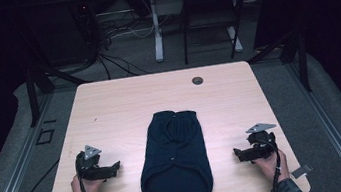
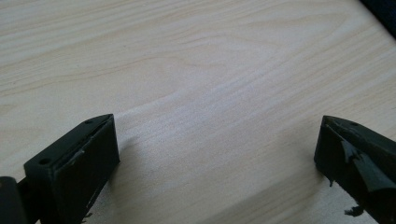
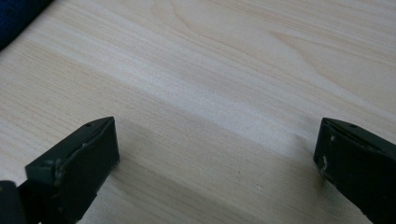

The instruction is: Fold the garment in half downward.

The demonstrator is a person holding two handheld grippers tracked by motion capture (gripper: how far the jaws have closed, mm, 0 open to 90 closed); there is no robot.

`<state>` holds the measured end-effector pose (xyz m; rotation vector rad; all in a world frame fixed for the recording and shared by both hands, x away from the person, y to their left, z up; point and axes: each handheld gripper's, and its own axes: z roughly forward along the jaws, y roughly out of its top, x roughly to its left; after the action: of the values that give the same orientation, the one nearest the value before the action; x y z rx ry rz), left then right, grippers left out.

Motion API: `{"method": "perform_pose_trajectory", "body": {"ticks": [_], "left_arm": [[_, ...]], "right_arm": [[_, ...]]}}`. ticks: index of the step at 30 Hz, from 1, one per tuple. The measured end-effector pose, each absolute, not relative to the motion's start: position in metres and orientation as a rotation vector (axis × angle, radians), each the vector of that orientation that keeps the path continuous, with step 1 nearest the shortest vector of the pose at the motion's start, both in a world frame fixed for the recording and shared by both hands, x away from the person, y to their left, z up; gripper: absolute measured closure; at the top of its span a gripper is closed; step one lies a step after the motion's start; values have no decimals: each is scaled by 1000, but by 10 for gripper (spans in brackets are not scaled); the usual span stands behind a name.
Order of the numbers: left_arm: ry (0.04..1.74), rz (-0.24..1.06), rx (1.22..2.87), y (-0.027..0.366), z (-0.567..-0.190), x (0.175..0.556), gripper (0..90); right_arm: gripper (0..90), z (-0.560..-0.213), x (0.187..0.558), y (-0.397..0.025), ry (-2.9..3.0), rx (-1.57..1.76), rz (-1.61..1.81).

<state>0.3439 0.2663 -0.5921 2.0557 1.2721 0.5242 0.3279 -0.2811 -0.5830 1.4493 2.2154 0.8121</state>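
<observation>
We saw a pale wooden tabletop [image 1: 110,109] with rounded corners, set on a grey floor in a dark room, with a round cable hole [image 1: 197,80] near its far edge. Lying flat in the middle of the tabletop was a dark navy garment [image 1: 175,158], roughly the shape of a small sleeveless sweater, with its narrower neck end pointing away from us and its wider, rounded hem close to the near edge. It looked smooth and unfolded. Beyond the tabletop, in the gloom, stood the white legs of another table [image 1: 157,37] and a tangle of cables [image 1: 114,33] on the floor. Our two forearms came in from the bottom. The left claw [image 1: 116,167] rested low over the tabletop to the left of the garment, near it but not touching, with its tips pointing toward the cloth. The right claw [image 1: 235,154] mirrored it on the other side, also apart from the garment and aimed inward. In the left gripper view, the left claw [image 2: 217,154] had its jaws spread wide with bare wood grain between them. In the right gripper view, the right claw [image 3: 217,154] was likewise spread wide over bare wood, and a sliver of the navy garment [image 3: 16,14] showed in the upper left corner.
</observation>
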Motion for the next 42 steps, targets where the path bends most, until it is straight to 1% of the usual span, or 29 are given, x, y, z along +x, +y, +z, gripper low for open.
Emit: {"method": "perform_pose_trajectory", "body": {"ticks": [12,17,31,42], "left_arm": [[1290,528,2060,266,-591,344,1],[1293,532,2031,266,-588,344,24],[1204,488,2015,247,-566,353,15],[1149,443,2047,232,-557,364,19]], "right_arm": [[0,-583,328,-280,2211,1457,812],[0,-582,329,-280,2215,1453,811],[0,-565,332,-265,2248,1393,913],[0,-549,338,-246,2295,1332,1004]]}}
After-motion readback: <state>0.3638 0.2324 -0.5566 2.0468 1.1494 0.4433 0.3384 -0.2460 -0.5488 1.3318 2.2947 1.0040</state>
